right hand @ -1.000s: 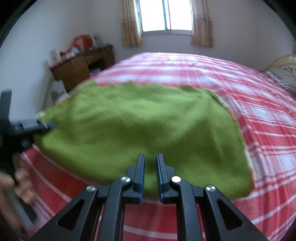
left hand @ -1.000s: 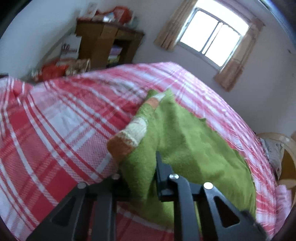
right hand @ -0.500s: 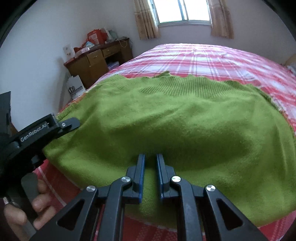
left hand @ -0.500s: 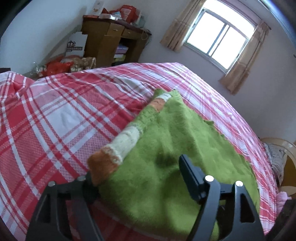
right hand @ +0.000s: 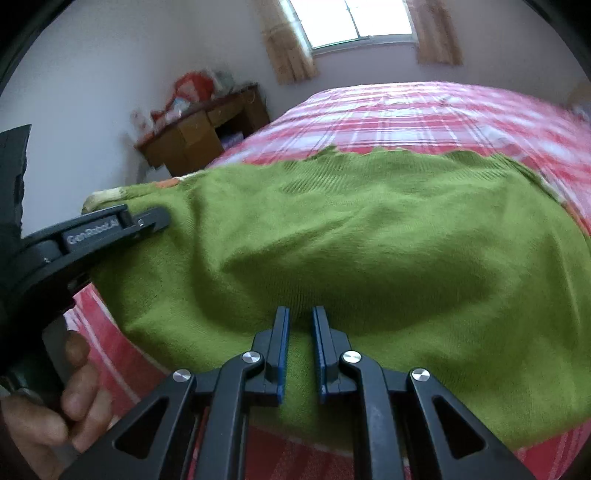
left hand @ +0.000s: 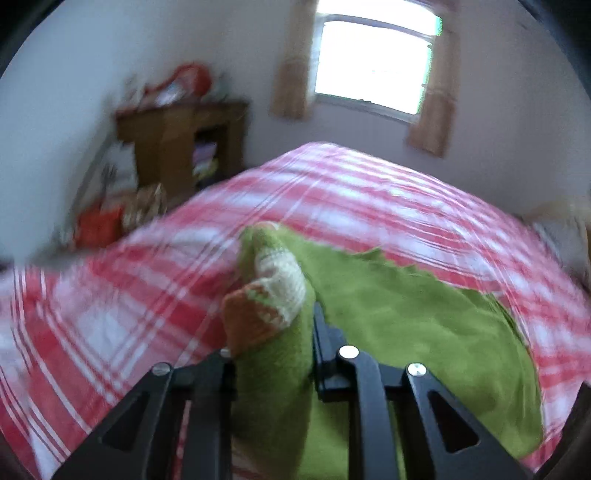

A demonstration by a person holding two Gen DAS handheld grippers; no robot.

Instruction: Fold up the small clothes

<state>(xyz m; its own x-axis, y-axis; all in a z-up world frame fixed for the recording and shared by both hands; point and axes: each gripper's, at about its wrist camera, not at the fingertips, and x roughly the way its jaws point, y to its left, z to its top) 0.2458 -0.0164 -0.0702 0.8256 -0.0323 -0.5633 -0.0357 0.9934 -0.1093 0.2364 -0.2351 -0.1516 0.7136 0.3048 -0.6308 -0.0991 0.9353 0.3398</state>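
A bedroom with pale walls: a wooden cabinet (right hand: 207, 133) piled with red clutter stands at the far left, a curtained window (right hand: 360, 20) sits in the back wall, and a bed under a red-and-white plaid cover (right hand: 424, 110) fills the rest.

At the left, a hand (right hand: 55, 402) holds the left tool (left hand: 273, 332). Its jaws have just been closing, and now they are clamped on a bunched fold of the green knitted sweater (right hand: 351, 240) at its left edge, where the cuff (left hand: 269, 295) of orange and cream bands stands up just above the fingers. In the right wrist view that tool's finger lies across the sweater's left edge.

The sweater lies spread across the near part of the bed, its long axis running left to right, with its scalloped far edge toward the window. The right tool (right hand: 299, 332) sits at the near edge, about mid-width, its blue-padded jaws narrowly apart with green knit between them; whether the pads actually press the fabric I cannot tell.

The fold appears to turn on the left edge: the sleeve side lies in the left tool's grip, and the body stretches away to its right, so carrying that edge rightward over the body seems the natural move, the left hand being the nearer.
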